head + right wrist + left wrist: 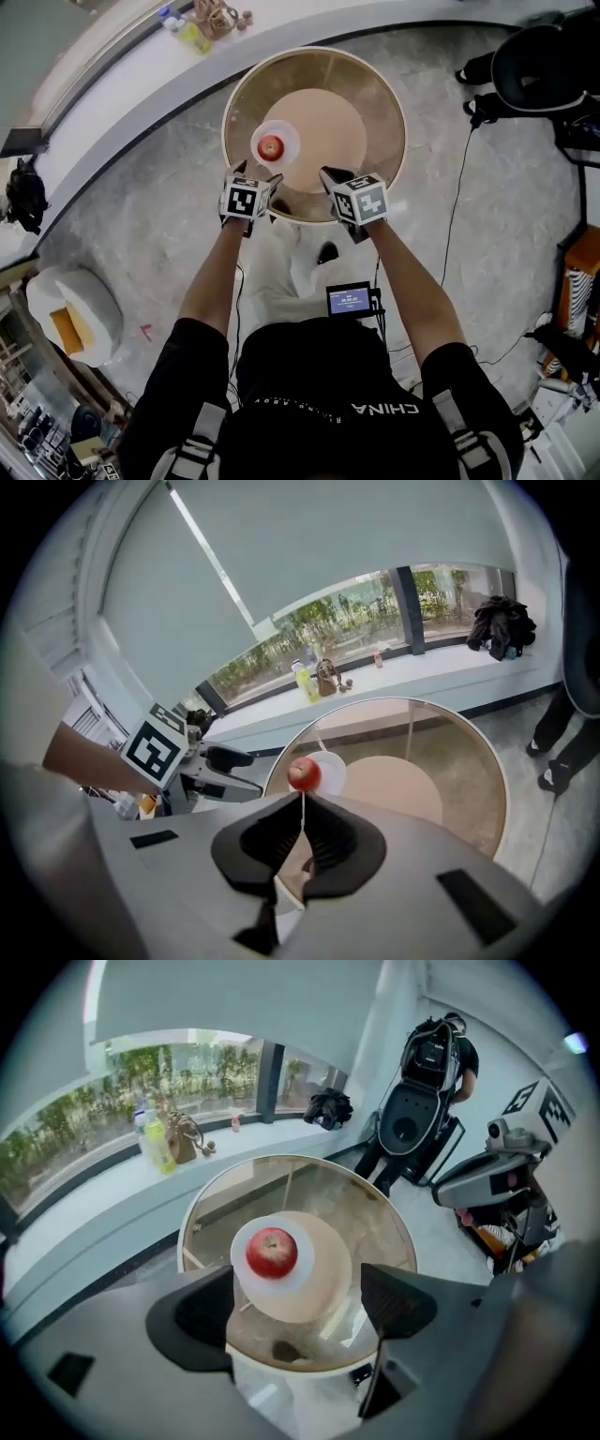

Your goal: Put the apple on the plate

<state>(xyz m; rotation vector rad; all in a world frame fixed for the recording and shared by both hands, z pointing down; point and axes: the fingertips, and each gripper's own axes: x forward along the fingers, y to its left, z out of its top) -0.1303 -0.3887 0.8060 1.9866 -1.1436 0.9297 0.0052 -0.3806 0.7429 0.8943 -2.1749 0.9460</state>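
A red apple [270, 146] rests on a small white plate [286, 134] on the left part of a round glass table [375, 84]. In the left gripper view the apple [272, 1252] sits on the plate [248, 1269] beyond the wide-apart jaws. My left gripper [262, 187] is open and empty, held at the table's near edge just short of the plate. My right gripper [330, 180] is shut with nothing between its jaws, at the near edge to the right. The right gripper view shows the apple [303, 773] beyond its closed fingertips.
A curved white windowsill [141, 75] with bottles [187, 33] and a small ornament runs behind the table. A black chair [544, 56] stands at the right, cables cross the marble floor, and a white stool [80, 314] is at the left.
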